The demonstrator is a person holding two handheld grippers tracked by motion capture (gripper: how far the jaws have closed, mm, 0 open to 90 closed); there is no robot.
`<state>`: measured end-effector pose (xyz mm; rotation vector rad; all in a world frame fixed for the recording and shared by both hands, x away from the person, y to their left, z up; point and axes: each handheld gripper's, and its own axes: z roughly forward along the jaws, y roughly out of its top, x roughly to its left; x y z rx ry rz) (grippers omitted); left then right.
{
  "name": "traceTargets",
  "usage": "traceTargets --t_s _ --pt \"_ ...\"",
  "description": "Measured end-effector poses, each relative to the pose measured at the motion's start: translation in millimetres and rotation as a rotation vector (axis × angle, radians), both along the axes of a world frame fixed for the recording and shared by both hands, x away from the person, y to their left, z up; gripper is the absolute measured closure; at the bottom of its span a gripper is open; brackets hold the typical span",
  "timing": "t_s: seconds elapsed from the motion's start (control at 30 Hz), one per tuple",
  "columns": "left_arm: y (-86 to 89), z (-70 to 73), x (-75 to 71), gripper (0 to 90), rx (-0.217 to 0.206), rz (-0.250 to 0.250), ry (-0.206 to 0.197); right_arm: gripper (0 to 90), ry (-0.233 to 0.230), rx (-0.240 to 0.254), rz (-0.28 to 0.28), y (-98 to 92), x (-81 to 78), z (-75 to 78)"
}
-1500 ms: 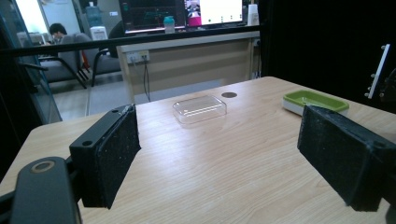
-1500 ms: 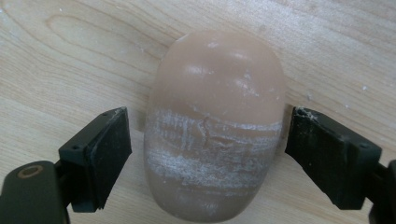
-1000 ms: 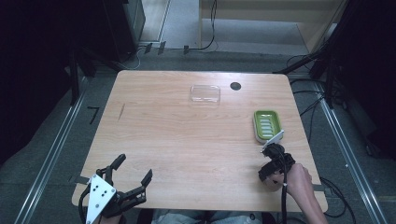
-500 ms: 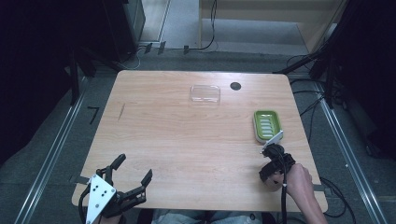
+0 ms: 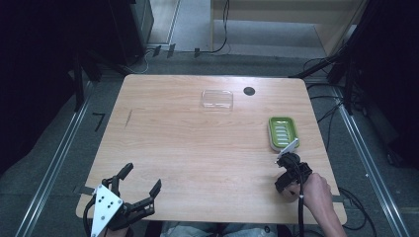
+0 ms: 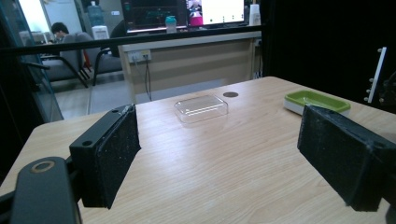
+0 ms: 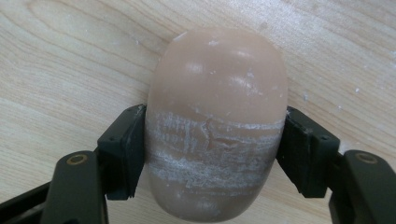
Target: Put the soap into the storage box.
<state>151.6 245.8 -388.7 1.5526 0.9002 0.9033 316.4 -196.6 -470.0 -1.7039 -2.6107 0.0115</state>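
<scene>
One tan bar of soap (image 7: 217, 121) is being clamped on both sides by the right gripper (image 7: 212, 154), whose jaws have just been closing, at the table's (image 5: 197, 148) near right corner, close to the one green soap dish (image 5: 282, 132). The left gripper (image 5: 141, 185) is being held wide apart over the near left edge, with nothing between its two jaws. One clear lid (image 5: 217, 99) and one dark disc (image 5: 249, 91) are being left at the far side.

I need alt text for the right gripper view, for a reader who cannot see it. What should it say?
A rounded tan bar of soap lies on a light wooden table, clamped on both sides by the two black jaws of the right tool, which have just been closing. White scuffed bands cross the soap's lower half.
</scene>
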Motion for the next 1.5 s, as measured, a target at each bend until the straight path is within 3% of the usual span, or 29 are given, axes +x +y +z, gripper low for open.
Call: traceTargets --t_s 0.6,0.93,1.17,1.3,1.5 --pt "-0.3 0.2 0.0 13.6 -0.003 -0.005 -0.007 32.8 0.033 0.017 0.013 -3.8 1.7 1.8" --pt "-0.8 0.2 0.5 13.6 -0.004 -0.007 -0.008 33.0 0.025 0.021 0.022 -6.3 1.1 3.5" --pt "-0.3 0.2 0.4 13.6 -0.007 -0.003 -0.008 32.4 0.014 0.017 -0.012 -4.4 -0.1 0.9" --pt "-0.5 0.1 0.3 13.6 -0.007 -0.003 -0.008 24.5 -0.014 -0.005 -0.048 -4.6 -3.3 3.8" --pt "-0.5 0.3 0.1 13.6 -0.007 -0.002 -0.008 28.5 0.000 0.010 -0.078 -8.2 -7.1 2.6"
